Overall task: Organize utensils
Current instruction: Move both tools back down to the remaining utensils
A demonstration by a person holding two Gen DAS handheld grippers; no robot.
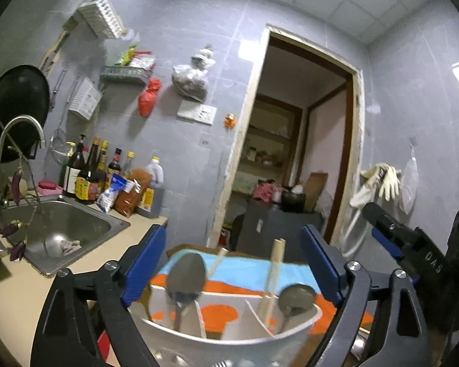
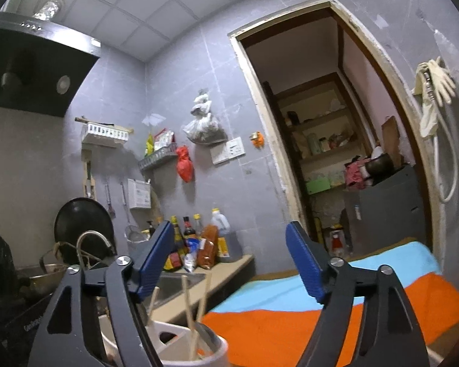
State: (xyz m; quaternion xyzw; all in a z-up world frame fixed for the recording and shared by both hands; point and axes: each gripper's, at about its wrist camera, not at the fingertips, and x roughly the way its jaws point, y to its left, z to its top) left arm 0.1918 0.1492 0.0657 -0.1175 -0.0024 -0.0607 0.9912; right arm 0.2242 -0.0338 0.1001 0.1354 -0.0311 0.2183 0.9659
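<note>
A white divided utensil holder (image 1: 229,341) stands just below my left gripper (image 1: 234,235), which is open with nothing between its blue pads. Two metal spoons (image 1: 185,275) stand bowl-up in it, one on each side, with wooden chopsticks (image 1: 274,263) between them. Part of my right gripper (image 1: 385,229) shows at the right edge of the left wrist view. In the right wrist view my right gripper (image 2: 231,229) is open and empty. The holder (image 2: 174,336) with its chopsticks (image 2: 188,305) sits low, by the gripper's left finger.
The holder rests by an orange and blue cloth (image 2: 290,321). A steel sink (image 1: 61,223) with a faucet (image 1: 21,134) lies to the left. Sauce bottles (image 1: 91,177) and packets line the wall. A doorway (image 1: 300,153) opens behind. A black pan (image 2: 82,223) leans near the stove.
</note>
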